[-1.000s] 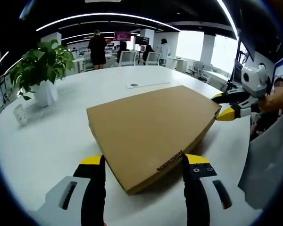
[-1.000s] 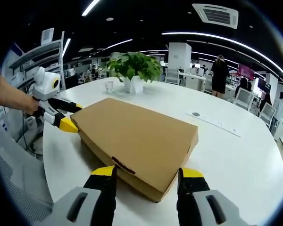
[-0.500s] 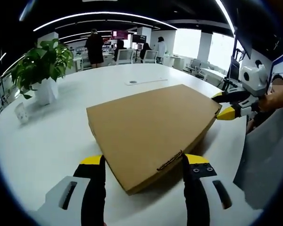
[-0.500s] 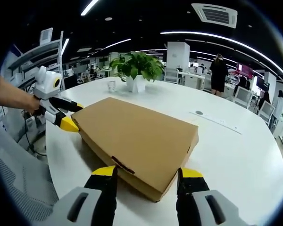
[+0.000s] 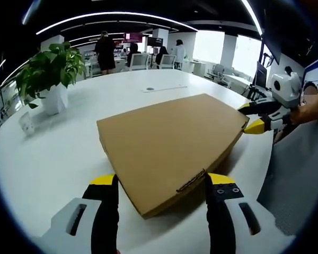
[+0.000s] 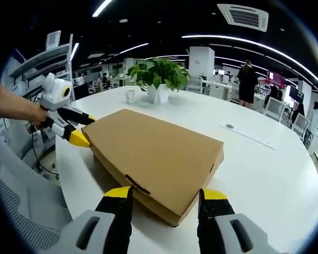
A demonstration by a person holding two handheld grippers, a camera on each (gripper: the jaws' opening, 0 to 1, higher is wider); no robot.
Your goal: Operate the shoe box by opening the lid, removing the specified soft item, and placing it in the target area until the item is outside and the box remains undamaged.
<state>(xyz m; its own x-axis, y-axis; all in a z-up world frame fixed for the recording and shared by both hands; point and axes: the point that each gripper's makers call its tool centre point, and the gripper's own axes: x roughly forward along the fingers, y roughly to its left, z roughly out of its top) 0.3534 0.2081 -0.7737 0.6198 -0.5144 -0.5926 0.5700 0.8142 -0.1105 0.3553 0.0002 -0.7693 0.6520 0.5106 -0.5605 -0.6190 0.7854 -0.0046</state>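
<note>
Shoe box (image 5: 169,143) contents: hidden; the lid lies flat and shut, so no soft item can be seen.
Box near corner: hidden between the left gripper (image 5: 161,185) jaws in the left gripper view; its underside cannot be seen.
Right gripper (image 6: 161,198) jaw bases: cut off by the bottom edge in the right gripper view.
Lid grip at the far corners: contact between jaw tips and cardboard cannot be told.
Person's hand (image 6: 13,108): cut off at the left edge.
People in the far office (image 5: 105,50): too small to tell detail.
Small item beside the plant (image 5: 25,123): blurred; kind unclear.
</note>
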